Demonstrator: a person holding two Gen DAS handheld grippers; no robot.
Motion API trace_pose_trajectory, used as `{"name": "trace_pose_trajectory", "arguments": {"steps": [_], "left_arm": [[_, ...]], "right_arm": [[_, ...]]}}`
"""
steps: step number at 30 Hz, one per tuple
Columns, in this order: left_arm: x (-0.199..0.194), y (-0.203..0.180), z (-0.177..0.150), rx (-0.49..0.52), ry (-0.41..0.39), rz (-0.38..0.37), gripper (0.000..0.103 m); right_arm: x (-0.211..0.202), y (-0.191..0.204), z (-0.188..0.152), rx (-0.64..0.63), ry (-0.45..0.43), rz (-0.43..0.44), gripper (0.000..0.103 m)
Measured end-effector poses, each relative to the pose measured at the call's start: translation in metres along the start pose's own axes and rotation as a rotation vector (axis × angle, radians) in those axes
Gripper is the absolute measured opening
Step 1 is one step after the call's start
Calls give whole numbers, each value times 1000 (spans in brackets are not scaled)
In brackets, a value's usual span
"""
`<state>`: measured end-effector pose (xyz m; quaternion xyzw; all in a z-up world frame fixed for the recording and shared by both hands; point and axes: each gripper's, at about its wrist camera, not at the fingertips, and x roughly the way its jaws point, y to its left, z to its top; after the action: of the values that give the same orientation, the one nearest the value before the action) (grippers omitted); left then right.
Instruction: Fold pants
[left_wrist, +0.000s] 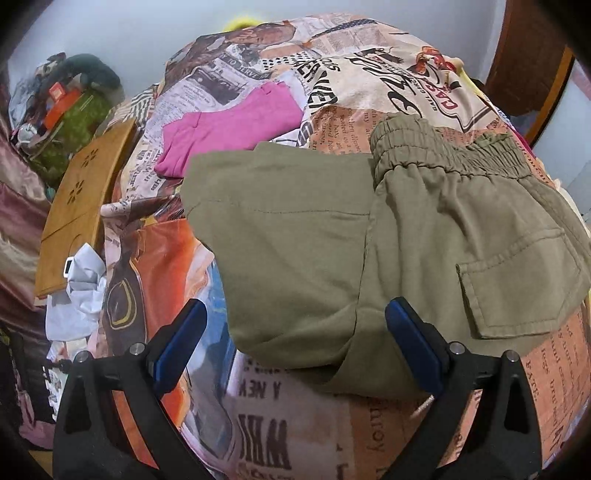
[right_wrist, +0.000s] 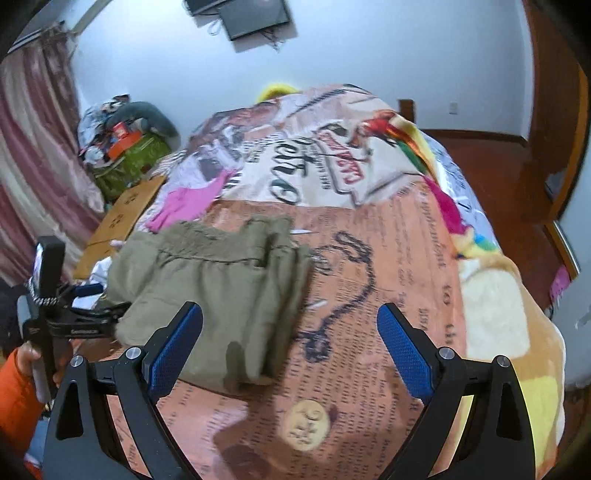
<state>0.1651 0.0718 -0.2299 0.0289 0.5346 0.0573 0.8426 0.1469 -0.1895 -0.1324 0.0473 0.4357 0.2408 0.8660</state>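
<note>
Olive-green pants (left_wrist: 332, 236) lie folded on a printed bedspread (left_wrist: 295, 435), elastic waistband at the far right, a flap pocket at the right. My left gripper (left_wrist: 295, 317) is open and empty, its blue pads just above the near edge of the pants. In the right wrist view the pants (right_wrist: 221, 288) lie left of centre. My right gripper (right_wrist: 290, 325) is open and empty above the bedspread (right_wrist: 388, 258), its left pad over the near edge of the pants. The left gripper's body (right_wrist: 66, 314) shows at the far left, held by a hand in an orange sleeve.
A folded pink garment (left_wrist: 229, 129) lies beyond the pants. A wooden board (left_wrist: 85, 206) leans along the bed's left side, with white cloth (left_wrist: 77, 295) by it. A cluttered pile (right_wrist: 125, 147) sits at the far left corner. Curtains (right_wrist: 33, 147) hang at left; wooden floor (right_wrist: 498, 166) at right.
</note>
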Motion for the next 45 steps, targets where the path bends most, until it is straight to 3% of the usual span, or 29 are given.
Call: {"name": "trace_pose_trajectory", "arguments": {"steps": [3, 7, 11, 12, 16, 21, 24, 27, 31, 35, 45], "left_arm": [[-4, 15, 3, -47, -3, -45, 99], [-3, 38, 2, -128, 2, -92, 99], [12, 51, -8, -163, 39, -49, 95], [14, 53, -10, -165, 44, -44, 96], [17, 60, -20, -171, 49, -56, 96], [16, 71, -23, -129, 25, 77, 94], [15, 83, -21, -176, 27, 59, 84], [2, 86, -12, -181, -22, 54, 84], [-20, 70, 13, -102, -113, 47, 84], [-30, 42, 43, -20, -172, 23, 85], [-3, -21, 100, 80, -136, -114, 85]], "right_arm": [[8, 11, -3, -28, 20, 16, 86], [28, 15, -11, -24, 89, 49, 64], [48, 19, -25, -54, 173, 59, 38], [53, 21, -30, -67, 187, 65, 36], [50, 25, -32, -95, 187, 53, 36], [47, 25, -30, -101, 197, 51, 36], [47, 23, -27, -64, 204, 64, 36], [43, 20, -22, -40, 197, 76, 36], [37, 16, -5, -28, 160, 70, 37], [41, 13, 13, -30, 130, 57, 45], [78, 11, 43, -85, 127, 96, 48]]}}
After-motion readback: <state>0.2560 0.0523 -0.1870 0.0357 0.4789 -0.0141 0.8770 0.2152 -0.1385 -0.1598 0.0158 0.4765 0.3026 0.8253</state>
